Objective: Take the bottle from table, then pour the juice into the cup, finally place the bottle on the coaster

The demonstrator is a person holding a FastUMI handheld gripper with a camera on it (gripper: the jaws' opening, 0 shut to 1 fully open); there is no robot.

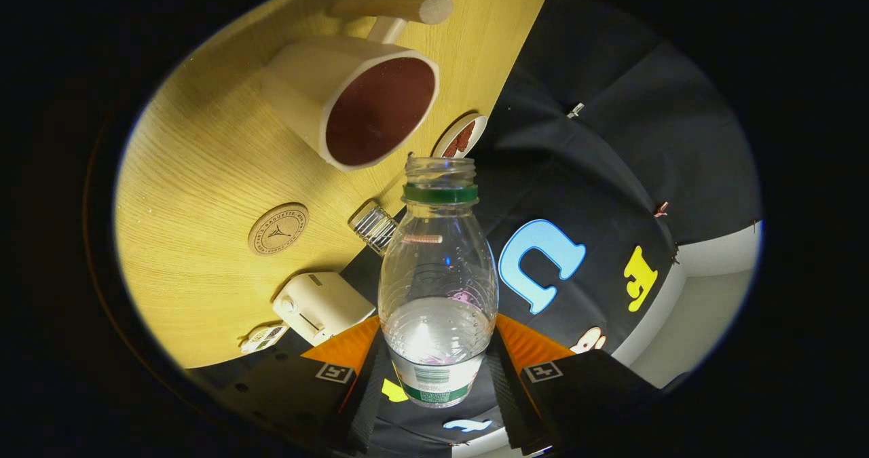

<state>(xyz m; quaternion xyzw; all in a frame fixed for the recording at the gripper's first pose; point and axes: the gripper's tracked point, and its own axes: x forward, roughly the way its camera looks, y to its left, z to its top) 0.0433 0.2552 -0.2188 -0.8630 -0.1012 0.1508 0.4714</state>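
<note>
Both fingers of the gripper squeeze a clear ribbed plastic bottle, part full, near a cream cup with a dark red inside.

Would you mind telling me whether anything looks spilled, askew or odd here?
Nothing spilled. The uncapped bottle, clamped between the gripper fingers, sits rolled sideways near the cup; its liquid pools low, away from the mouth.

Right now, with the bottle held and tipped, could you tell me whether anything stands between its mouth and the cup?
Nothing visible does. The gripper is shut on the bottle, whose open mouth sits just short of the cup rim.
</note>
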